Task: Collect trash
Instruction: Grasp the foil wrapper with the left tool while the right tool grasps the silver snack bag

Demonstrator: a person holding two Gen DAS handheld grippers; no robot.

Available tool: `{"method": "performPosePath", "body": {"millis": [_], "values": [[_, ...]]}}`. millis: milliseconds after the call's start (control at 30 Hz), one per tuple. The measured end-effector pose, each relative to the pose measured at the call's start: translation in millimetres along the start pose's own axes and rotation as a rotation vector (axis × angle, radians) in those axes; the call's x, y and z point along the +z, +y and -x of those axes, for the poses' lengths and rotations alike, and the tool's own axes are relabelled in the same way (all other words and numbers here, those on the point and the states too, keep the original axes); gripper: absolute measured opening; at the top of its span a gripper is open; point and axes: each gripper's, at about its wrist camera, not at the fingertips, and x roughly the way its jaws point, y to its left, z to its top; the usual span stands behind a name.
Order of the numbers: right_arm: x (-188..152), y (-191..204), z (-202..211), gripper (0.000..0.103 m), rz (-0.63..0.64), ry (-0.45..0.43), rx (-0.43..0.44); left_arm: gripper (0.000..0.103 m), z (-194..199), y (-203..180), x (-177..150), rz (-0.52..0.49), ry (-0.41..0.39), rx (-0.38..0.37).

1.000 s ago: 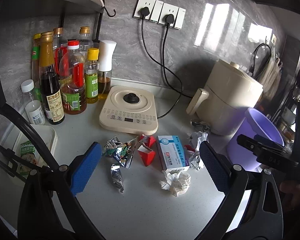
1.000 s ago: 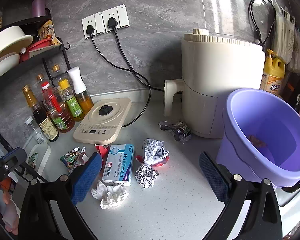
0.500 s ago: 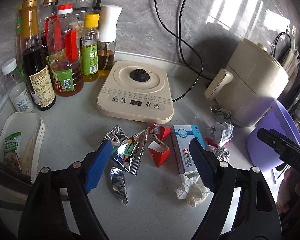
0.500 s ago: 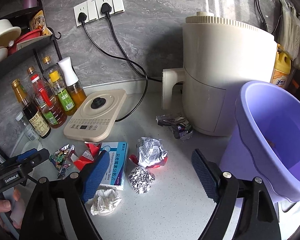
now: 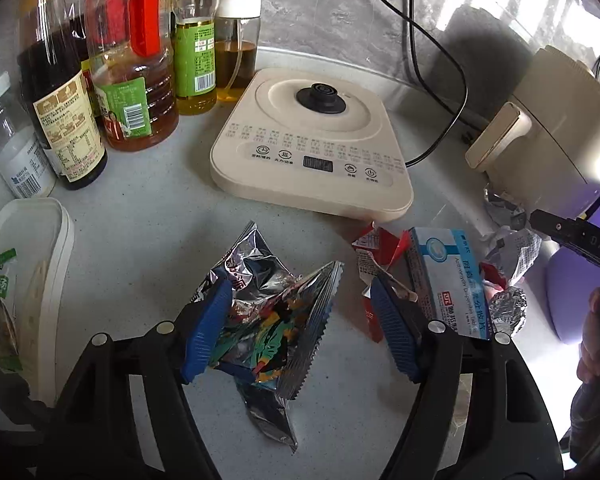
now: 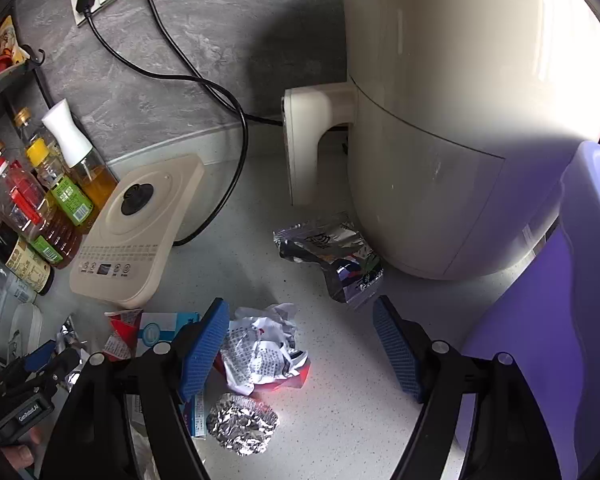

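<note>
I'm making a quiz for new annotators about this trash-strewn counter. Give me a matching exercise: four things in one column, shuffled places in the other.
Things:
1. foil snack bag
2. foil ball
3. dark wrapper
4. medicine box

Places:
A. at the foot of the cream appliance
B. between the left gripper fingers
C. right of the red carton
D. below the crumpled paper

Pairs: 1-B, 2-D, 3-A, 4-C

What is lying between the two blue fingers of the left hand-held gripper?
A crumpled foil snack wrapper lies on the counter between the open left hand-held gripper's fingers, seen in the left wrist view.
</note>
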Motion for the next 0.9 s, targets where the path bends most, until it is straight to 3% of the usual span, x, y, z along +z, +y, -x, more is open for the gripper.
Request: {"method": "performPosePath", "body": {"millis": [200, 267, 400, 467, 567, 633, 700, 767, 900], "values": [[11, -19, -28, 0.073, -0.066, 0.039, -0.045, 0.055, -11, 1, 4, -0.014, 0.011, 0.000], [14, -21, -34, 0.074, -0.076, 0.048, -0.045, 0.040, -16, 4, 5, -0.004, 0.025, 0.005], [18, -20, -46, 0.074, -0.067, 0.054, -0.051, 0.030, -18, 10, 7, 0.010, 0.029, 0.010], [19, -20, -52, 0.073, -0.069, 0.060, -0.052, 0.020, -14, 12, 9, 0.019, 0.019, 0.006], [19, -21, -61, 0.052, -0.067, 0.080, -0.055, 0.016, -4, 11, 11, 0.018, -0.006, -0.020], [19, -22, -65, 0.021, -0.066, 0.099, -0.056, 0.015, 4, 9, 12, 0.012, -0.022, -0.034], [16, -21, -66, 0.008, -0.059, 0.102, -0.041, 0.014, 10, 7, 13, 0.010, -0.036, -0.042], [13, -19, -61, 0.002, -0.053, 0.088, -0.028, 0.014, 17, 6, 14, 0.010, -0.050, -0.052], [11, -13, -43, 0.001, -0.041, 0.049, 0.014, 0.014, 33, -2, 19, -0.010, -0.089, -0.075]]}}
